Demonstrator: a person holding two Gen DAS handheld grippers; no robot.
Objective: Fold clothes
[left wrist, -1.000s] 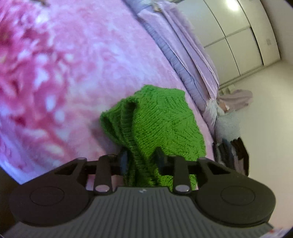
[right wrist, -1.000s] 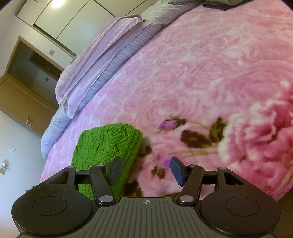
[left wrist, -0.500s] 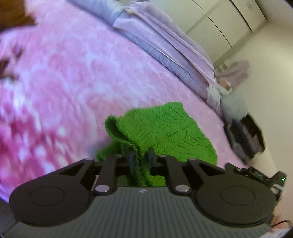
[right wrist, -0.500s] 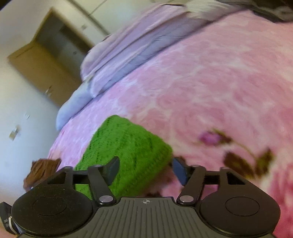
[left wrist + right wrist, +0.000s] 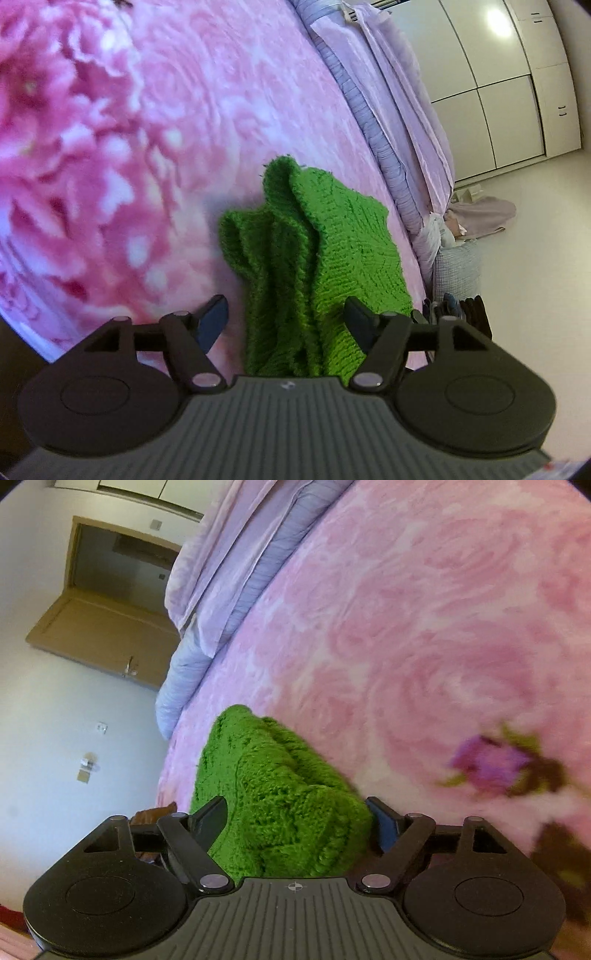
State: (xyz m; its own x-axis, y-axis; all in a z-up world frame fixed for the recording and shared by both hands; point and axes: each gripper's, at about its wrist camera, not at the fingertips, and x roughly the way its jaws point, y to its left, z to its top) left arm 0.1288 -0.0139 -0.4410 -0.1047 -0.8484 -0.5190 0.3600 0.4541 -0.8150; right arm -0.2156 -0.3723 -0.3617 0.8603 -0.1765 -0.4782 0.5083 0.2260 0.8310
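Green knit garment [image 5: 317,258] shows loose folds only from left wrist.

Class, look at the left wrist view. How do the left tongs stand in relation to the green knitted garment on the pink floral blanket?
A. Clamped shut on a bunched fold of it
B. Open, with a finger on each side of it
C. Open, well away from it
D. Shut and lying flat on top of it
B: the left tongs are spread wide, and the green knitted garment lies bunched between the two fingers on the pink floral blanket.
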